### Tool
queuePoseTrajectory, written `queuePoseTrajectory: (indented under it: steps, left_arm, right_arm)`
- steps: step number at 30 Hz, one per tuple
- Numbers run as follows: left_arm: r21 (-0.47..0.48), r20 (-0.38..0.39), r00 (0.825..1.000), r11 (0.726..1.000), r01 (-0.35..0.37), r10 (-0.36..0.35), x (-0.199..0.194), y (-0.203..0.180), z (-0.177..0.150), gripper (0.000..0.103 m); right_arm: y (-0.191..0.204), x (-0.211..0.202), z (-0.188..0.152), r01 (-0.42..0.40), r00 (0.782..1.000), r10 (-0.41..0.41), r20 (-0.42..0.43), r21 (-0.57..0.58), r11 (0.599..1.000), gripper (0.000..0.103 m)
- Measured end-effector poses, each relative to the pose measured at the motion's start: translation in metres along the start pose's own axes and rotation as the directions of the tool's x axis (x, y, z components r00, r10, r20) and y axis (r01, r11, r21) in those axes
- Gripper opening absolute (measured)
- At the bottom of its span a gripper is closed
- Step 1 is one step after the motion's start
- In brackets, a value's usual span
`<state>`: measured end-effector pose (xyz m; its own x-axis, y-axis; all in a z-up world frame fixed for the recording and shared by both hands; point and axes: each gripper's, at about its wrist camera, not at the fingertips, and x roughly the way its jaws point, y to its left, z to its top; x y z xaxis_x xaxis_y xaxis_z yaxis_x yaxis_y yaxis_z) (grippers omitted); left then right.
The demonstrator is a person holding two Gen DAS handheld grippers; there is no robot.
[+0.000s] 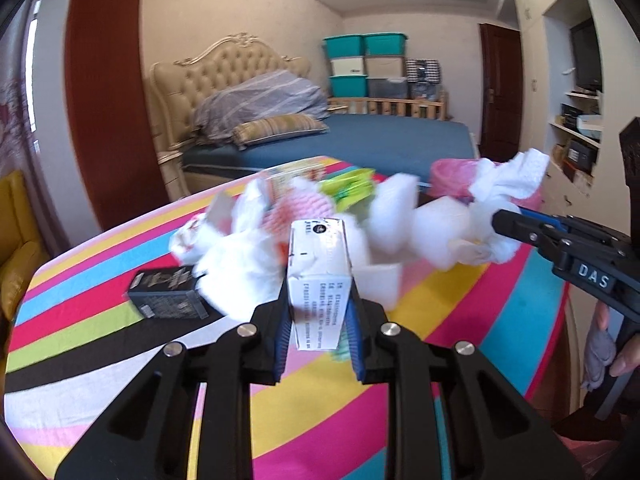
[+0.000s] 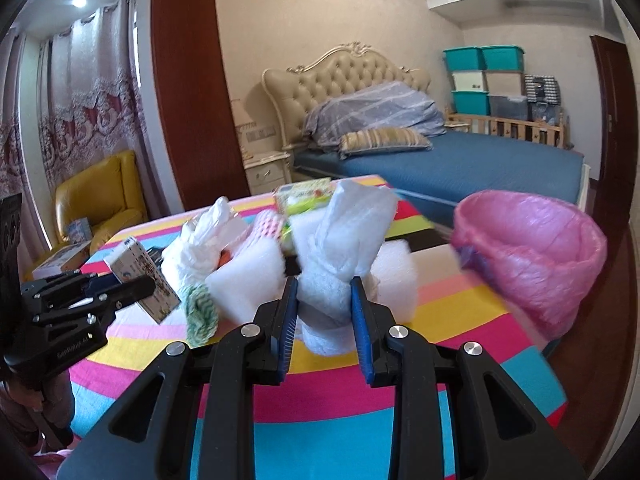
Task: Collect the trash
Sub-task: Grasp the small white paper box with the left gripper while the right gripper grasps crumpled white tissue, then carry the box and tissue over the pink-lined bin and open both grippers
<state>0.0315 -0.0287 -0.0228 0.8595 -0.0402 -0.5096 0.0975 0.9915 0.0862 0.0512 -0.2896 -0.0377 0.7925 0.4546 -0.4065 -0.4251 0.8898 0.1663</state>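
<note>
Leftmost on the striped desk (image 1: 100, 320) lies a dark box (image 1: 166, 292), and just right of it the left tool (image 1: 318, 320) is clamped on a small white printed carton (image 1: 320, 276), lifted in front of the heap of tissues and foam (image 1: 256, 248). Further right, the right tool (image 2: 324, 308) grips a crumpled white paper towel (image 2: 344, 240), and the pink-lined trash bin (image 2: 532, 256) stands at the desk's far right edge.
</note>
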Motion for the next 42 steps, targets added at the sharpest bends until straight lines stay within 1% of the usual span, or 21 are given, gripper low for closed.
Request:
queuePoseTrajectory:
  steps: [2, 6, 10, 16, 20, 25, 27, 28, 31, 34, 36, 37, 38, 39, 40, 41, 42]
  left_arm:
    - [0.020, 0.008, 1.000, 0.999, 0.027, -0.027, 0.002, -0.011, 0.004, 0.024]
    - [0.026, 0.010, 0.994, 0.993, 0.112, -0.112, 0.012, -0.029, 0.018, 0.024]
    - [0.008, 0.005, 0.979, 0.979, 0.205, -0.205, 0.032, -0.044, 0.035, 0.024]
    - [0.057, 0.012, 0.964, 0.962, 0.266, -0.267, 0.063, -0.081, 0.070, 0.024]
    - [0.074, 0.007, 0.948, 0.945, 0.318, -0.319, 0.091, -0.112, 0.101, 0.024]
    - [0.085, -0.007, 0.936, 0.932, 0.352, -0.353, 0.129, -0.146, 0.134, 0.024]
    - [0.077, -0.015, 0.926, 0.923, 0.378, -0.378, 0.146, -0.158, 0.147, 0.024]
    - [0.079, -0.020, 0.923, 0.920, 0.384, -0.383, 0.156, -0.166, 0.154, 0.024]
    - [0.081, -0.035, 0.923, 0.920, 0.384, -0.382, 0.179, -0.187, 0.167, 0.024]
    - [0.058, -0.056, 0.921, 0.919, 0.389, -0.386, 0.200, -0.196, 0.176, 0.024]
    - [0.040, -0.074, 0.917, 0.918, 0.394, -0.391, 0.215, -0.202, 0.182, 0.025]
    - [0.033, -0.081, 0.917, 0.918, 0.394, -0.391, 0.220, -0.204, 0.184, 0.026]
    - [0.025, -0.095, 0.914, 0.917, 0.397, -0.393, 0.226, -0.206, 0.185, 0.039]
    - [0.017, -0.099, 0.913, 0.917, 0.398, -0.395, 0.230, -0.205, 0.185, 0.061]
    - [0.010, -0.094, 0.916, 0.920, 0.393, -0.390, 0.231, -0.203, 0.186, 0.072]
    - [-0.004, -0.075, 0.923, 0.926, 0.377, -0.377, 0.230, -0.200, 0.185, 0.083]
    - [-0.016, -0.056, 0.928, 0.930, 0.368, -0.368, 0.227, -0.197, 0.183, 0.084]
  right_arm:
    - [-0.012, -0.006, 0.003, 0.025, 1.000, -0.026, 0.011, 0.011, 1.000, 0.028]
    - [-0.034, -0.013, 0.006, 0.075, 0.997, -0.075, 0.024, 0.034, 0.997, 0.027]
    - [-0.057, -0.020, 0.010, 0.139, 0.989, -0.140, 0.039, 0.041, 0.989, 0.028]
    - [-0.104, -0.028, 0.024, 0.233, 0.970, -0.237, 0.056, 0.069, 0.970, 0.028]
    - [-0.134, -0.026, 0.035, 0.291, 0.954, -0.293, 0.059, 0.046, 0.956, 0.028]
    - [-0.172, -0.015, 0.048, 0.326, 0.944, -0.328, 0.049, 0.033, 0.945, 0.028]
    - [-0.189, -0.011, 0.053, 0.329, 0.942, -0.332, 0.047, 0.049, 0.943, 0.028]
    - [-0.195, -0.007, 0.055, 0.332, 0.941, -0.334, 0.043, 0.053, 0.942, 0.028]
    - [-0.218, 0.002, 0.061, 0.330, 0.942, -0.333, 0.041, 0.067, 0.942, 0.028]
    - [-0.234, 0.013, 0.063, 0.333, 0.942, -0.335, 0.032, 0.065, 0.941, 0.029]
    - [-0.241, 0.022, 0.061, 0.316, 0.948, -0.318, 0.010, 0.078, 0.945, 0.030]
    - [-0.243, 0.025, 0.060, 0.318, 0.948, -0.319, 0.004, 0.083, 0.945, 0.032]
    - [-0.244, 0.026, 0.058, 0.321, 0.947, -0.323, 0.004, 0.084, 0.943, 0.042]
    - [-0.246, 0.027, 0.057, 0.320, 0.947, -0.322, 0.009, 0.083, 0.944, 0.064]
    - [-0.246, 0.026, 0.056, 0.318, 0.947, -0.320, 0.016, 0.084, 0.944, 0.075]
    - [-0.247, 0.023, 0.054, 0.313, 0.948, -0.317, 0.031, 0.089, 0.946, 0.082]
    - [-0.246, 0.020, 0.052, 0.313, 0.948, -0.317, 0.034, 0.088, 0.946, 0.082]
